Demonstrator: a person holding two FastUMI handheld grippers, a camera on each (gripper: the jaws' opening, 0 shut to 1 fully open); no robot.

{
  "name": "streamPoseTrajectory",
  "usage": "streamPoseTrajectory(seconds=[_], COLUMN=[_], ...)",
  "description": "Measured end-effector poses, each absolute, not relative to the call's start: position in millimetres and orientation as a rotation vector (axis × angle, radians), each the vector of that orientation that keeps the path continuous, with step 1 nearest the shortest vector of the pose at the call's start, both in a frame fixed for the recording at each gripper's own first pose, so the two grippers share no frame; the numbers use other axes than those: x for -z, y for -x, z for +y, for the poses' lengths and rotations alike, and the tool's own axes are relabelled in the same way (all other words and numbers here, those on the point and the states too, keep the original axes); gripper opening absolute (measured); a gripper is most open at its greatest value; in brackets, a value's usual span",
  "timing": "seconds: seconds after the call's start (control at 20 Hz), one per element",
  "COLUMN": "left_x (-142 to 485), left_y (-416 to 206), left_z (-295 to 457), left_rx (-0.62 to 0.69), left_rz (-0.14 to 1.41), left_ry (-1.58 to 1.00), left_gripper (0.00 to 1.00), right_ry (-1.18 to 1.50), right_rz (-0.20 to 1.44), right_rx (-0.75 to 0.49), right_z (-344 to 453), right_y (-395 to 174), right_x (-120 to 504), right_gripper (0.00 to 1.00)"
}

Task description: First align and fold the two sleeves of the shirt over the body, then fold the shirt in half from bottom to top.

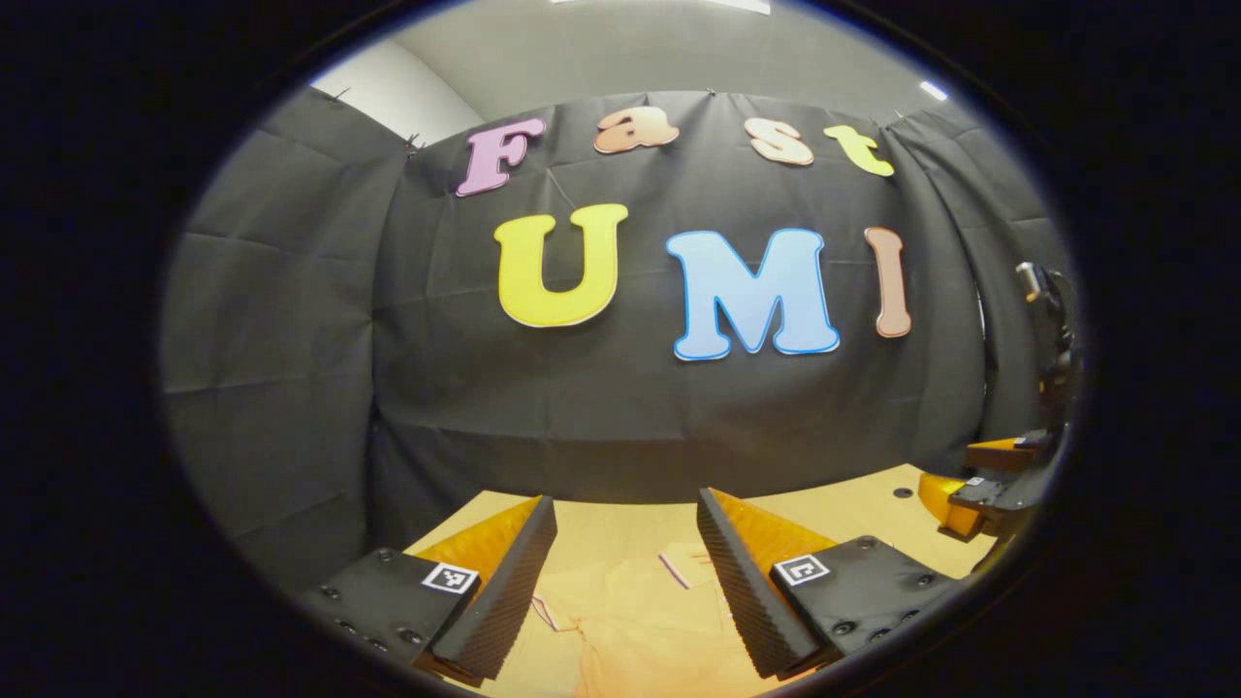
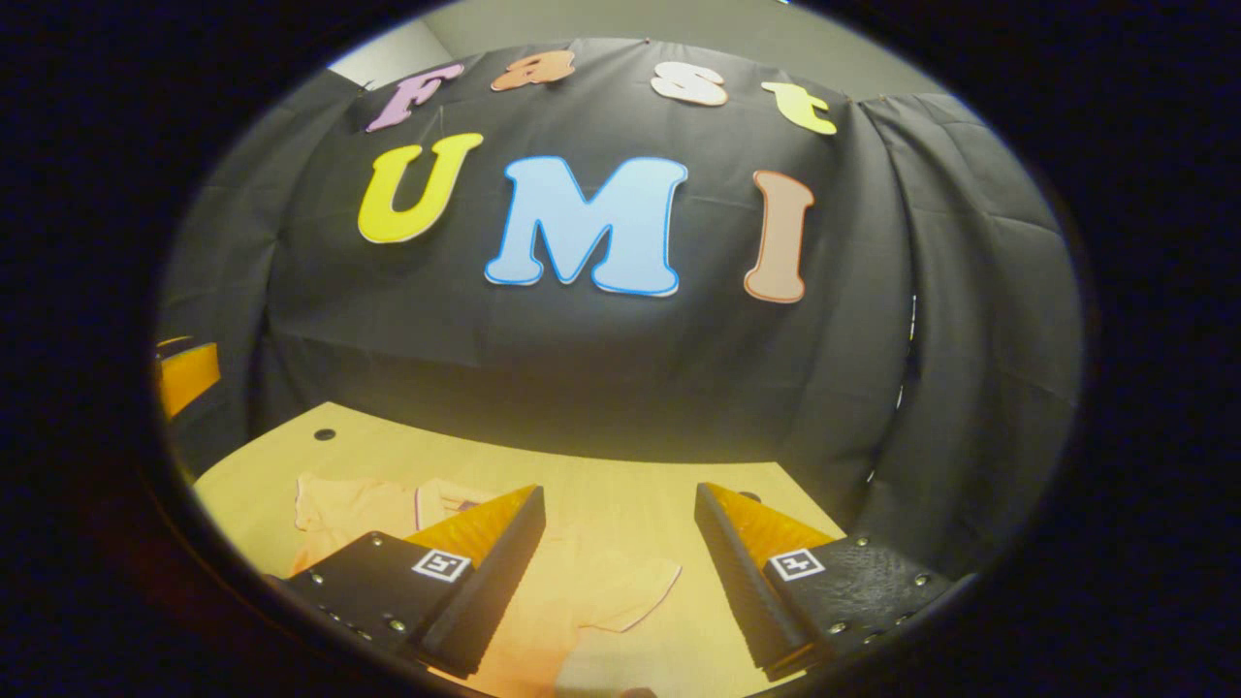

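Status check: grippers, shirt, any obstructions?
Left gripper open, right gripper open, both above the table. Shirt lies spread, sleeves not yet folded. Nothing on it.

A staged recording booth: black cloth wall (image 2: 601, 359) draped around a pale wooden tabletop (image 2: 601, 475), with a plain grey ceiling (image 1: 630, 48) above.

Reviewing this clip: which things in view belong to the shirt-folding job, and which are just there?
Belongs to the job:
- shirt, lying spread on the table, sleeves not yet folded
- left tongs, open above it
- right tongs, open above it

Just there:
- table
- small dark hole in the tabletop
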State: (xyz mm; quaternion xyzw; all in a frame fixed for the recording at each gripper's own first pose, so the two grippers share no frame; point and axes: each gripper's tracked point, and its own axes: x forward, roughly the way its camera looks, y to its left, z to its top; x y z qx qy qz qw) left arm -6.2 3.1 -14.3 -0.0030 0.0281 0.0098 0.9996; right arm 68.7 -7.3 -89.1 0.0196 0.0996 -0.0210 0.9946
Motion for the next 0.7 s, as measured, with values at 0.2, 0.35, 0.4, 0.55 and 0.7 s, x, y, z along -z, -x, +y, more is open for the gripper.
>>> streamPoseTrajectory(seconds=[0.2, 0.35, 0.4, 0.55, 0.7], left_x=[19, 20, 21, 23, 26], left_y=[-2, -3, -1, 0, 3], left_z=[2, 2, 2, 1, -2], left_rx=[-0.025, -0.025, -0.025, -0.018, -0.008], left_rz=[0.068, 0.081, 0.084, 0.090, 0.102], left_ry=[-0.007, -0.012, -0.014, -0.019, -0.024], left_gripper=[0.99, 0.99, 0.99, 0.99, 0.99], right_ry=[0.017, -0.004, -0.007, -0.006, -0.008], right_rz=[0.308, 0.375, 0.393, 0.445, 0.499], right_rx=[0.073, 0.065, 0.065, 0.066, 0.075], right_z=[-20, -21, -22, -23, -27], right_y=[-88, -101, -106, -119, -132], right_x=[131, 158, 166, 191, 216], right_gripper=[0.96, 0.96, 0.96, 0.96, 0.97])
